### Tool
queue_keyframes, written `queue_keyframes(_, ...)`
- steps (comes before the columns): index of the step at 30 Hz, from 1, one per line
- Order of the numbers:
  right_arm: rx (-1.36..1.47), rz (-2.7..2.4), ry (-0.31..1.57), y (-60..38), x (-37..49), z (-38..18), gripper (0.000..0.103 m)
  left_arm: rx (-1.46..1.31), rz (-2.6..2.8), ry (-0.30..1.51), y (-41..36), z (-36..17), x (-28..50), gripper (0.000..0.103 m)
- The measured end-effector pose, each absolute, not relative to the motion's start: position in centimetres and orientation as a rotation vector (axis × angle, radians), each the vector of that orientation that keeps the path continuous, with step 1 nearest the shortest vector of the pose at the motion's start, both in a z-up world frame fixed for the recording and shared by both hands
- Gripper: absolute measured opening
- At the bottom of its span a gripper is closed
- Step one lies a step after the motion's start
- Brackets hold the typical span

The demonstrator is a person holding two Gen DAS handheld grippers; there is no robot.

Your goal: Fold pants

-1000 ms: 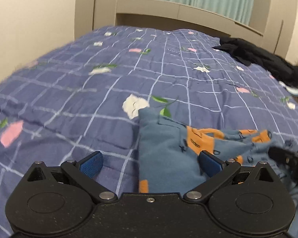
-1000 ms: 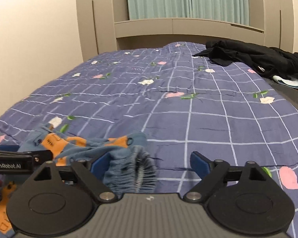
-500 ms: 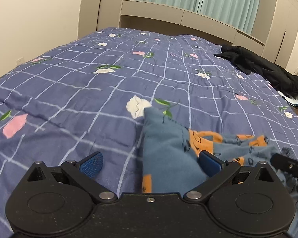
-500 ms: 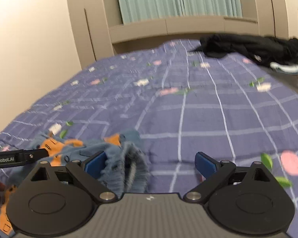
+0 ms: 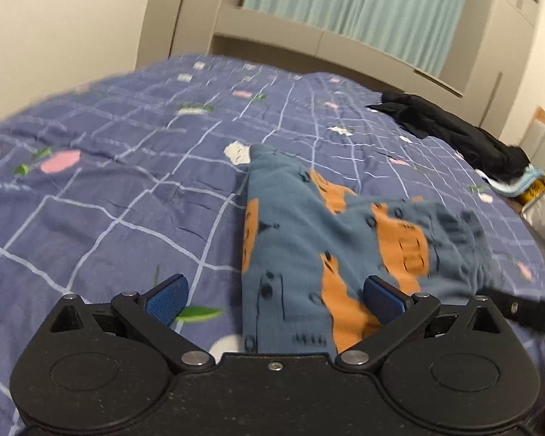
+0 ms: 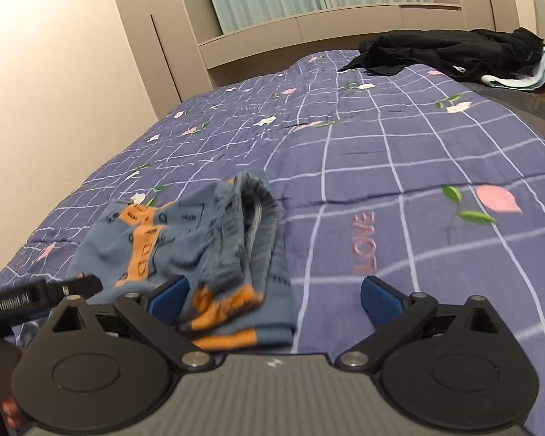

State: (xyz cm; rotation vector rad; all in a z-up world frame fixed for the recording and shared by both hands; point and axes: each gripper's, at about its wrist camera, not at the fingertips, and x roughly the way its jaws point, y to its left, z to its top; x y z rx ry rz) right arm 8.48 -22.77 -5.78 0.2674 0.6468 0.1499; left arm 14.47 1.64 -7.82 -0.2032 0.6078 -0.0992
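Observation:
Small blue pants with orange patches (image 5: 309,239) lie crumpled on the bed. In the left wrist view one leg stretches away from me. My left gripper (image 5: 274,296) is open, its jaws wide apart just above the near end of the pants. In the right wrist view the pants (image 6: 200,239) lie bunched, the gathered waistband on top. My right gripper (image 6: 274,294) is open, its left finger (image 6: 169,296) against the fabric, its right finger (image 6: 381,298) over bare quilt. Neither gripper holds cloth.
The bed has a purple checked quilt (image 6: 399,152) with flowers. A pile of black clothes (image 6: 450,54) and light blue items lie at the far right. A beige headboard shelf (image 5: 309,32), a curtain and a wall on the left bound the bed.
Both grippers have drawn back and risen from the pants, staying open. More of the pants shows in both views; the pants lie more spread out.

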Motion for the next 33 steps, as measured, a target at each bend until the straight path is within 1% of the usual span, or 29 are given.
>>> queue_keyframes(3, 0.266, 0.141, 0.631, -22.6, 7.6, -6.1, 0.102, -0.174, -0.095, 0.57, 1.2, -8.5, 13.8, 0.102)
queue_keyframes(6, 0.262, 0.137, 0.595, -22.5, 7.0, -6.6, 0.102, -0.181, -0.096, 0.576, 1.3, -8.6, 14.0, 0.103)
queue_keyframes(17, 0.347, 0.176, 0.549, -23.8, 6.4, -7.0, 0.103, -0.233, -0.113, 0.541, 2.1, -8.8, 13.5, 0.103)
queue_keyframes(33, 0.368, 0.182, 0.54, -24.1, 6.3, -7.1, 0.103, -0.25, -0.121, 0.532, 2.4, -8.9, 13.3, 0.103)
